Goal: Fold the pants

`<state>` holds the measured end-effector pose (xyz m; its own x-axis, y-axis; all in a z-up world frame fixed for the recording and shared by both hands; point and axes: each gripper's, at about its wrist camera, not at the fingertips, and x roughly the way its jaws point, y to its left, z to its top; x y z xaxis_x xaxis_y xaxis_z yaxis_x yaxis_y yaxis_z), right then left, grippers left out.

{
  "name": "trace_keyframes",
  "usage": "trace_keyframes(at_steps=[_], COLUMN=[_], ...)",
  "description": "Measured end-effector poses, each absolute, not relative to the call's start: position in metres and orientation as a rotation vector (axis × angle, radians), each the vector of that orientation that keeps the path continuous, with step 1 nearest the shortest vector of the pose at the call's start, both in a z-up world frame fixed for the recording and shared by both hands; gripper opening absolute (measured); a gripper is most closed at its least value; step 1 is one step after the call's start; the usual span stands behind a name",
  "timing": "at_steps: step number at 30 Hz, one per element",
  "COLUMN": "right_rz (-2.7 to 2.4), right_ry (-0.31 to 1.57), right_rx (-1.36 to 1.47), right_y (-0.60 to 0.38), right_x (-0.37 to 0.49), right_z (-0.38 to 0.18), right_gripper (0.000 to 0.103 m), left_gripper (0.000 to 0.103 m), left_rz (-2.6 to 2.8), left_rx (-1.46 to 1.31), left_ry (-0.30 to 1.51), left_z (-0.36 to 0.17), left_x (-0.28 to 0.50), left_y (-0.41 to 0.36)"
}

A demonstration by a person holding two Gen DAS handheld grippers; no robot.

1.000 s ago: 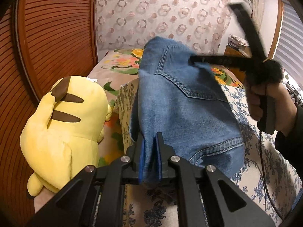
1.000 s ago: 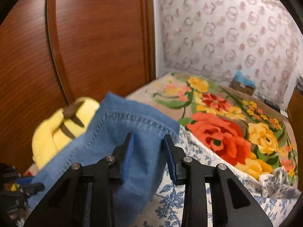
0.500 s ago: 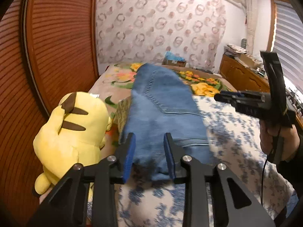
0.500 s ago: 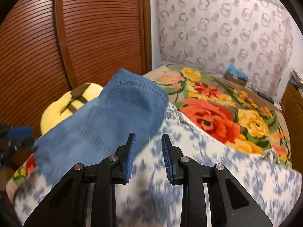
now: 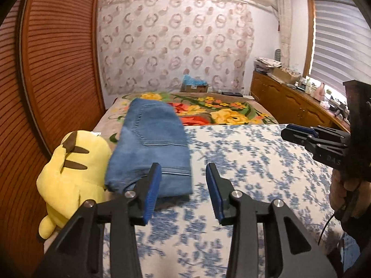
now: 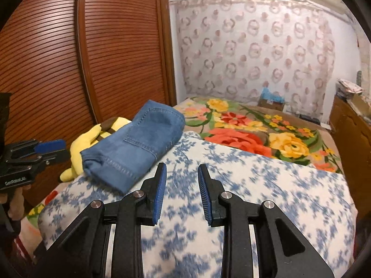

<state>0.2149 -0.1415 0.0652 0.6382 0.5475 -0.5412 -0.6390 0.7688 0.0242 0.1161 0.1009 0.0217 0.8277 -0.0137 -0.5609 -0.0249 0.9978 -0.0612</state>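
While the bed (image 5: pixel 243 148) fills both views under a blue-flowered cover, its near edge is cut off. Folded pants (image 5: pixel 150 148) lie at its left edge, touching a yellow plush toy (image 5: pixel 74 173) they partly hide. Left gripper (image 5: pixel 183 190): jaws opening, nothing between. Right gripper (image 6: pixel 182 192): spread slightly, empty; cover beneath is blurred.
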Motion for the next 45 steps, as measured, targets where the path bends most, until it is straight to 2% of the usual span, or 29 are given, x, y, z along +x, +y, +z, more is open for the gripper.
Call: trace_keyframes(at_steps=[4, 6, 8, 16, 23, 37, 42, 45], right_rz=[0.646, 0.623, 0.599, 0.533, 0.465, 0.392, 0.373, 0.356], right_ry=[0.548, 0.549, 0.554, 0.547, 0.524, 0.49, 0.478, 0.464], right_rx=[-0.159, -0.147, -0.141, -0.104, -0.079, -0.06, -0.056, -0.057], right_y=[-0.165, -0.179, -0.19, -0.232, -0.265, -0.294, -0.3, -0.302], right_x=[0.197, 0.19, 0.183, 0.147, 0.12, 0.092, 0.083, 0.078], right_z=[0.071, 0.071, 0.07, 0.074, 0.085, 0.096, 0.102, 0.106], right_gripper=[0.027, 0.038, 0.043, 0.057, 0.073, 0.077, 0.084, 0.085], left_gripper=[0.039, 0.039, 0.039, 0.039, 0.039, 0.043, 0.045, 0.046], left_rz=[-0.016, -0.02, -0.023, -0.048, -0.084, -0.086, -0.053, -0.041], left_rx=[-0.05, -0.037, -0.02, -0.018, -0.035, -0.04, -0.019, -0.017], left_ry=[0.587, 0.588, 0.59, 0.593, 0.612, 0.573, 0.551, 0.535], left_z=[0.026, 0.027, 0.027, 0.025, 0.024, 0.044, 0.054, 0.06], left_x=[0.109, 0.106, 0.101, 0.085, 0.078, 0.059, 0.05, 0.044], left_y=[0.077, 0.066, 0.054, 0.014, -0.012, -0.042, -0.045, -0.045])
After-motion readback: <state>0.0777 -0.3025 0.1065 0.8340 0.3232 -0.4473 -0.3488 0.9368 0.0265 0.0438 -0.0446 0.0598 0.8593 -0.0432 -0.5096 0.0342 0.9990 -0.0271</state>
